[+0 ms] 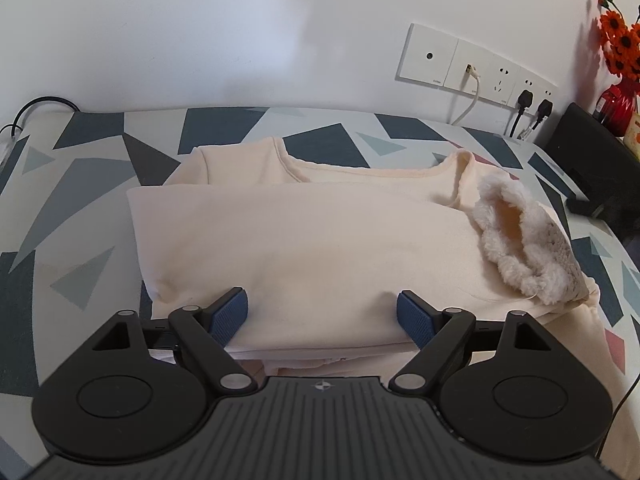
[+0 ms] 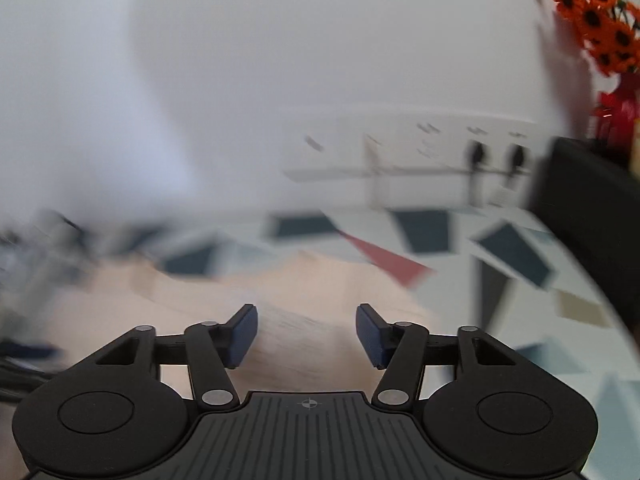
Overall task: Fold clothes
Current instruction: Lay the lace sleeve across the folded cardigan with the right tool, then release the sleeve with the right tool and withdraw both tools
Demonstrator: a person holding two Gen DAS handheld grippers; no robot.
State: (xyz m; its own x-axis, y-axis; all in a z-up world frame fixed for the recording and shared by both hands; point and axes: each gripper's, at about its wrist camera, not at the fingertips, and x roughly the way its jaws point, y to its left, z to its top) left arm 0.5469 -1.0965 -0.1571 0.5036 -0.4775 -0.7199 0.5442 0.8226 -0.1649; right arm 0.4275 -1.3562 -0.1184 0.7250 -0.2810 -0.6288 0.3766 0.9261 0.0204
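The left gripper [image 1: 322, 314] is pointing down at a slant toward the table, its jaws standing wide and released, the blue pads [image 1: 229, 314] pressing on nothing. The right gripper [image 2: 307, 334] is likewise angling downward, jaws parted and grasping nothing; its view is smeared by motion. The table [image 1: 92, 184], covered in a geometric-patterned cloth, is running wide to the left of the left gripper with bare room there; ahead it is ending at the white wall [image 1: 200, 32], and to the right a black box [image 1: 588, 148] is crowding the edge. The cream garment [image 1: 304, 236] is lying folded just ahead of the left gripper, its near folded edge sitting between and under the open pads, a fleecy lined part [image 1: 520, 240] turned out ahead and to the right. In the right wrist view the garment is lying ahead and left of the fingers, blurred. A socket panel [image 1: 476, 68] is sitting on the wall beyond.
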